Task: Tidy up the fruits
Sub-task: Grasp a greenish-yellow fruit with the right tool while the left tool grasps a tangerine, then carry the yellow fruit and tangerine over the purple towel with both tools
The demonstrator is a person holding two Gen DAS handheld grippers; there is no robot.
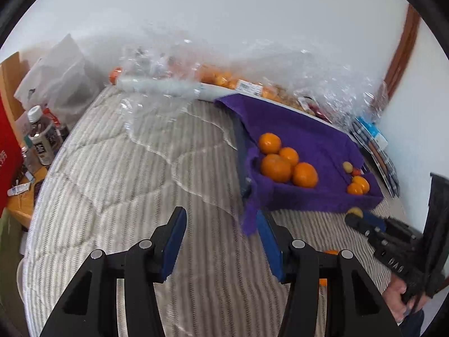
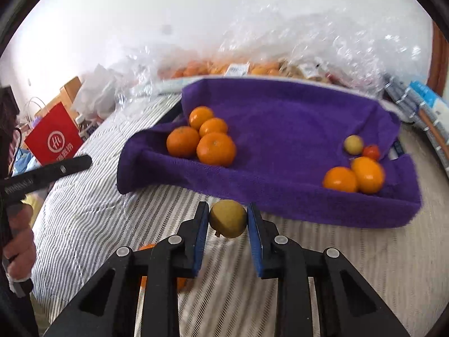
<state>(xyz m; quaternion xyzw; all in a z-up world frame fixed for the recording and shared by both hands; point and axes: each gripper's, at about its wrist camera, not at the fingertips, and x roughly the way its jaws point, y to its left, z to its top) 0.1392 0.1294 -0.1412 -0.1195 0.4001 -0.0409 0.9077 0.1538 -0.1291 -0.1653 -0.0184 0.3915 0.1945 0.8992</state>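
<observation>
Yellow-green round fruit, matte, slightly dimpled skin, sits pinched between the right tool's blue pads, just short of the purple terry-cloth tray's near rim. Tray lies straight ahead of it — small fruits in its far-right corner, glossy oranges far-left. Left tool — narrow gap, holding nothing, above the striped quilted bed left of the tray.

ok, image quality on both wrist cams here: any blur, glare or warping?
Left wrist: strong fisheye bending with black corners, motion smear on the striped bedding and clear plastic bags, while the left tool stays sharp. Right wrist: the same bending, the purple towel soft at its edges, highlights blown out on the plastic, and the yellowish fruit in the right tool is crisp.
</observation>
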